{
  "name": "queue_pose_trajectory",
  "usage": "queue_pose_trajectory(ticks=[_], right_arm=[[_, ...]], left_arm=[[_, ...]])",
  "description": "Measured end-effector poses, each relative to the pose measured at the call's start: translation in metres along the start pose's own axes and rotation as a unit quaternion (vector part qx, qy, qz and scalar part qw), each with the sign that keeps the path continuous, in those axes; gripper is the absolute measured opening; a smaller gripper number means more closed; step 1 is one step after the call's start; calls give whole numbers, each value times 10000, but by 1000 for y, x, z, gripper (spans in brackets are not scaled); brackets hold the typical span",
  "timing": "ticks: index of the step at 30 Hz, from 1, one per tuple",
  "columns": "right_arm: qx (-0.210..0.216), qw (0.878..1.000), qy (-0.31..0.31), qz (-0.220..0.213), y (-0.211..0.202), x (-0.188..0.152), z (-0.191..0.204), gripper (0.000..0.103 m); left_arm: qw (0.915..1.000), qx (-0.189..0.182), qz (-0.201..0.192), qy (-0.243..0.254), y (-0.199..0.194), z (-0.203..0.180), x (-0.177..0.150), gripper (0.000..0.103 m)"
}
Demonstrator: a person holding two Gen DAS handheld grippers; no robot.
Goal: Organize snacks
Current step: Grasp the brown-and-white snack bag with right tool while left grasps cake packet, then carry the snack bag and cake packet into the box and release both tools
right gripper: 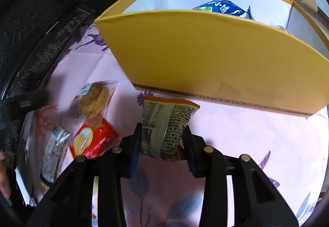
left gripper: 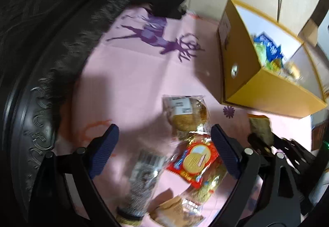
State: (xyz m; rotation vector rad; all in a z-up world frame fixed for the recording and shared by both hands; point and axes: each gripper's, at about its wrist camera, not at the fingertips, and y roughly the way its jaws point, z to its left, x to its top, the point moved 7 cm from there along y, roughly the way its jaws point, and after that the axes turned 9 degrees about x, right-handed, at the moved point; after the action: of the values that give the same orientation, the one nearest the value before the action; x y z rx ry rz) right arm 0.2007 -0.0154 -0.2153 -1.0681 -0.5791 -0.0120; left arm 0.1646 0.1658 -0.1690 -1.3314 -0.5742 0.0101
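Observation:
In the right wrist view my right gripper (right gripper: 163, 144) is shut on a grey packet with an orange top edge (right gripper: 166, 124), its pads pinching both sides. The packet lies on the pink cloth just in front of the yellow box (right gripper: 205, 58). A blue packet (right gripper: 224, 7) shows inside the box. In the left wrist view my left gripper (left gripper: 167, 150) is open above a loose pile: a clear-wrapped round cake (left gripper: 189, 115), a red and gold pack (left gripper: 195, 163) and a dark striped pack (left gripper: 141, 181). None of them touches its pads. The yellow box (left gripper: 257, 87) stands to the right.
Black carved furniture (left gripper: 41, 83) borders the cloth on the left. The pink tablecloth (left gripper: 133, 74) has a purple deer print. A brown wrapped snack (left gripper: 174, 208) lies at the near edge. A cardboard box (left gripper: 310, 31) sits behind the yellow box.

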Motion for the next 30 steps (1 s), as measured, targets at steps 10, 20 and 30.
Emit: queue_pose_trajectory(ticks=[10,20,30], right_arm=[[141,9997,-111,-167,-32,-21,9,38],[161,9991,138,-368,-62,-27,-11,38],[213,9982,126,-545,-77,-21,-12,38]], left_arm=[[9974,90,654,274,72,-46,3,83],[9988,-193,451,-51,57,-45,-12,55],[9976,-610,312,-66,-9,-48,-43,55]])
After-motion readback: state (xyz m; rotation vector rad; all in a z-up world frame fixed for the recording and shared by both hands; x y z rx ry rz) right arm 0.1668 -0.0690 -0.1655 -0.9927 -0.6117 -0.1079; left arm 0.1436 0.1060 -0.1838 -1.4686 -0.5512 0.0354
